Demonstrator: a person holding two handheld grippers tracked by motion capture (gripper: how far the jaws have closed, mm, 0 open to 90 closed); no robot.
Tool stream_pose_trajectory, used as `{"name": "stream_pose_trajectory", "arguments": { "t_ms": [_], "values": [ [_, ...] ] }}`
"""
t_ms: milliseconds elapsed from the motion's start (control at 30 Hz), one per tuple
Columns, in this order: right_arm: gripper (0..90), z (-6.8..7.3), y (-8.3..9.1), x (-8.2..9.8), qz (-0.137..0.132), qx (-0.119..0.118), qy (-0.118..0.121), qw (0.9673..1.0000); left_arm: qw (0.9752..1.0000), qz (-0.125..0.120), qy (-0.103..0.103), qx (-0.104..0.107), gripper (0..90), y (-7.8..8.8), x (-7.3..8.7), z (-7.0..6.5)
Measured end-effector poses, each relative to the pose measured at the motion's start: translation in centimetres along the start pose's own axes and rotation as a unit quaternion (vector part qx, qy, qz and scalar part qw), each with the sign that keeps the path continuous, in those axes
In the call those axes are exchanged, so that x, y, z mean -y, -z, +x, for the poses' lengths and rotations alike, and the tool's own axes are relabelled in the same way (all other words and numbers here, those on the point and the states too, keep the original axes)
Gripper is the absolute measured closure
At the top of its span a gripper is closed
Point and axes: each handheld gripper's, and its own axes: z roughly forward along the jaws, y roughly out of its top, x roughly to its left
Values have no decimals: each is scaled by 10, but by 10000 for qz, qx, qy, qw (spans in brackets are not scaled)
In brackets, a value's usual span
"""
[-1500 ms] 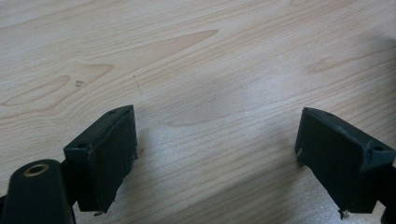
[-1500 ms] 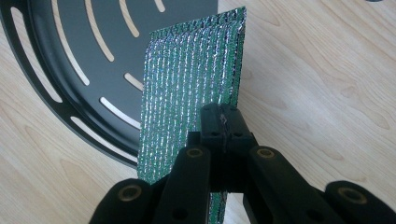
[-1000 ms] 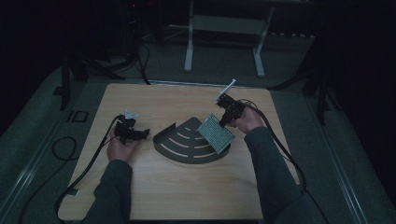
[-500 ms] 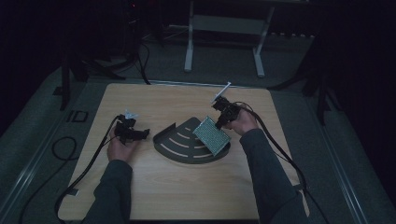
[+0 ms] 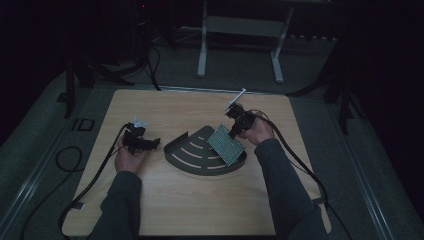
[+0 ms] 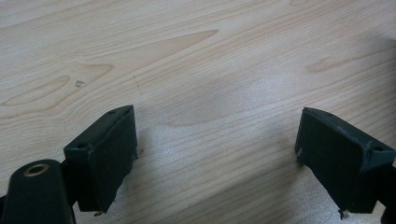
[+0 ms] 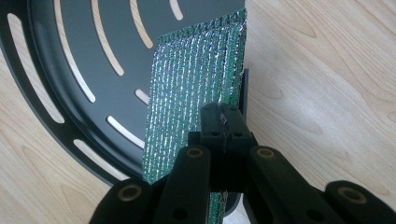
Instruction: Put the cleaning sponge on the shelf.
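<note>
Green, glittery sponge pad (image 7: 196, 93) is clamped in my right tongs (image 7: 223, 122), jaws closed tight on its edge. Pad stands tilted on edge over the right part of the dark slotted tray (image 5: 192, 155), lower part inside it, as the high view shows (image 5: 226, 144). Tray sits mid-table (image 5: 200, 210). My left tongs (image 6: 215, 154) rest low over bare wood left of the tray, jaws wide apart, nothing between them. Left hand (image 5: 131, 157) well apart from the tray.
</note>
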Motion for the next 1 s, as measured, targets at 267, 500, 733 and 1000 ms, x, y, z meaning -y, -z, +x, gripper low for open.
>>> {"name": "stream_pose_trajectory", "arguments": {
  "t_ms": [267, 500, 733, 1000],
  "values": [
    [897, 4, -5, 1, 63, 60, 71, 9999, 10000, -1, -2, 0, 136, 0, 0, 0],
    [897, 6, -11, 1, 138, 88, 104, 9998, 10000, 6, -8, 0, 136, 0, 0, 0],
    [897, 6, -17, 4, 207, 117, 106, 9997, 10000, 8, -12, -1, 136, 0, 0, 0],
    [896, 7, -24, 5, 268, 220, 142, 9993, 10000, 7, -10, -2, 136, 0, 0, 0]
  ]
}}
